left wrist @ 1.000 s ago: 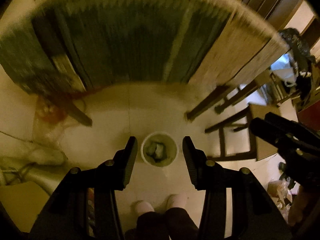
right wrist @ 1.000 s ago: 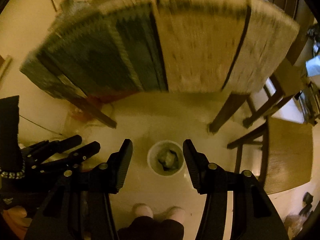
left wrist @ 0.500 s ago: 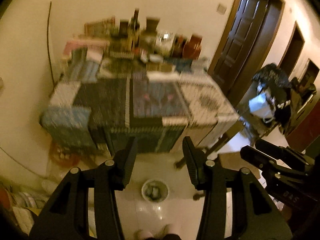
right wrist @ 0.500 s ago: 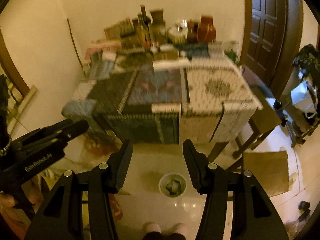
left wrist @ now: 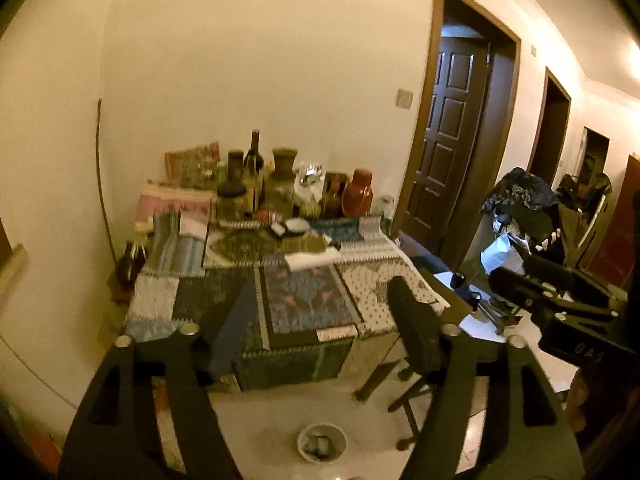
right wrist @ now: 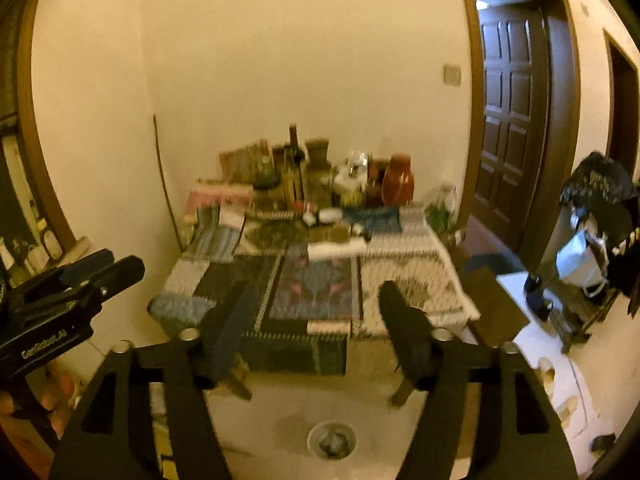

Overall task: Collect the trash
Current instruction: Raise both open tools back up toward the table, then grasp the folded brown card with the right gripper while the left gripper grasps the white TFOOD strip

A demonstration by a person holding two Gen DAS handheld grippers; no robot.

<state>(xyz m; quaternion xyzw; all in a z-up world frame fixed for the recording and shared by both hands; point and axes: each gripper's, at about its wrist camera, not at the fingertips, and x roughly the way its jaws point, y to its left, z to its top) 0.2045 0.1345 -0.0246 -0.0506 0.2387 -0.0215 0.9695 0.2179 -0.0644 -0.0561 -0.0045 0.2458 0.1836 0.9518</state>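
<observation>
Ahead of the left gripper [left wrist: 320,312], whose jaws are spread wide and hold nothing, a cluttered table [left wrist: 376,296] is seen; the trash bin [left wrist: 322,442] sits on the floor below it. From the right wrist, the right gripper [right wrist: 316,320] is likewise parted and unloaded, with the bin [right wrist: 331,439] low between its fingers [right wrist: 404,332].

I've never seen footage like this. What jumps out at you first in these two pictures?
Two black pincers fill the foreground, the left gripper and the right gripper, both open and holding nothing. Beyond them stands a table under a patchwork cloth, its far end against the wall crowded with bottles and jars. On the floor before it sits a small white trash bin with crumpled scraps inside.
</observation>
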